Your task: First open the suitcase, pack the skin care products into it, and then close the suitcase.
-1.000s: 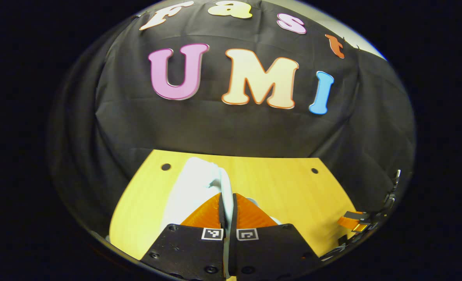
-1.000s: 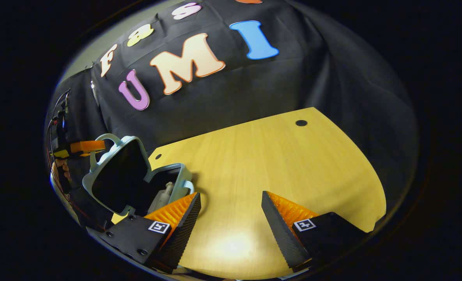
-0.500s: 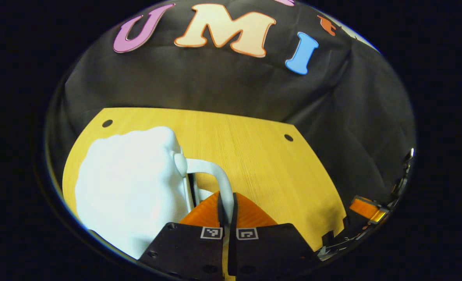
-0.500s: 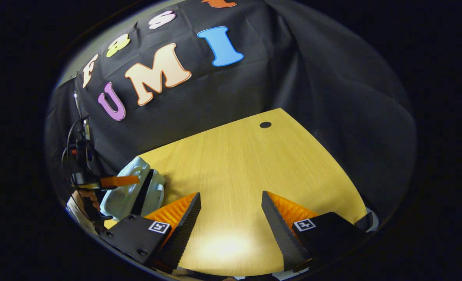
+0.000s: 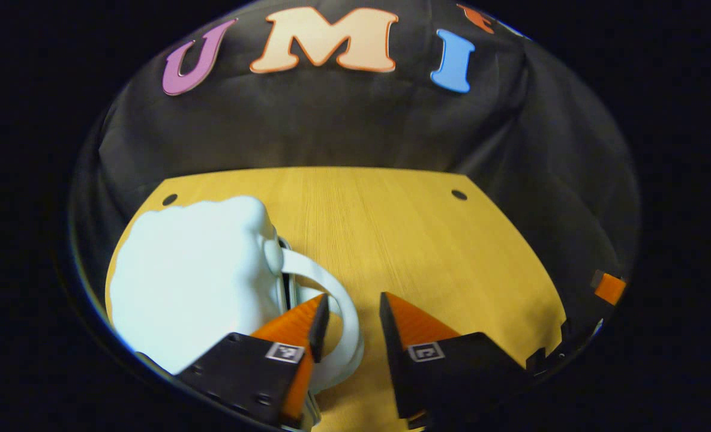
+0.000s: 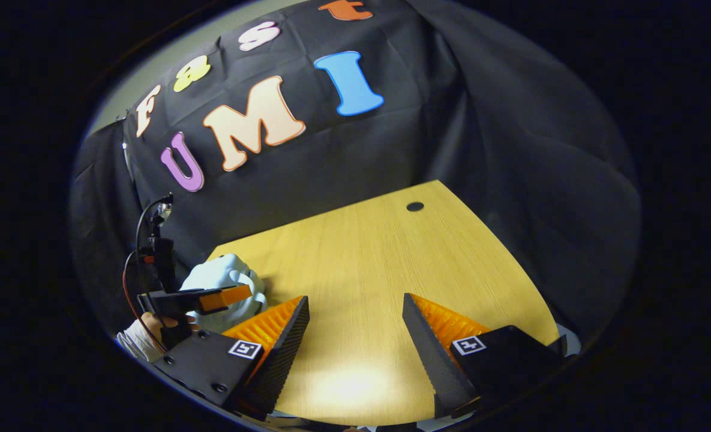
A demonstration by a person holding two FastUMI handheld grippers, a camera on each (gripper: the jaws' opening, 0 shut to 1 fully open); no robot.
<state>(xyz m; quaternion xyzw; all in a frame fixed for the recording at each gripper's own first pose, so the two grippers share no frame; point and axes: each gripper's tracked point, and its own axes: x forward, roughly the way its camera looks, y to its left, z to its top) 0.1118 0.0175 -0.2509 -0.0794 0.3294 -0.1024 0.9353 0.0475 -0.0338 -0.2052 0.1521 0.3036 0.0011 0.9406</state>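
A pale blue suitcase (image 5: 193, 282) lies closed on the wooden table (image 5: 403, 234), at the left of the left gripper view. Its curved white handle (image 5: 348, 324) loops between the fingers of my left gripper (image 5: 351, 303), which stands open and does not press on it. In the right gripper view the suitcase (image 6: 226, 279) is a small pale lump at the table's left edge, with the left gripper (image 6: 211, 298) just in front of it. My right gripper (image 6: 355, 306) hangs open over bare table (image 6: 379, 258) with nothing between its fingers.
A hand (image 6: 145, 339) holds the left gripper at the lower left of the right gripper view. The right gripper (image 5: 607, 288) shows at the far right edge of the left gripper view. Small round holes (image 5: 459, 194) mark the table's far corners. Black cloth surrounds the table.
The suitcase lid has come down from open to closed. My left gripper, shut on the handle before, has opened and let it go. The right gripper stayed open.
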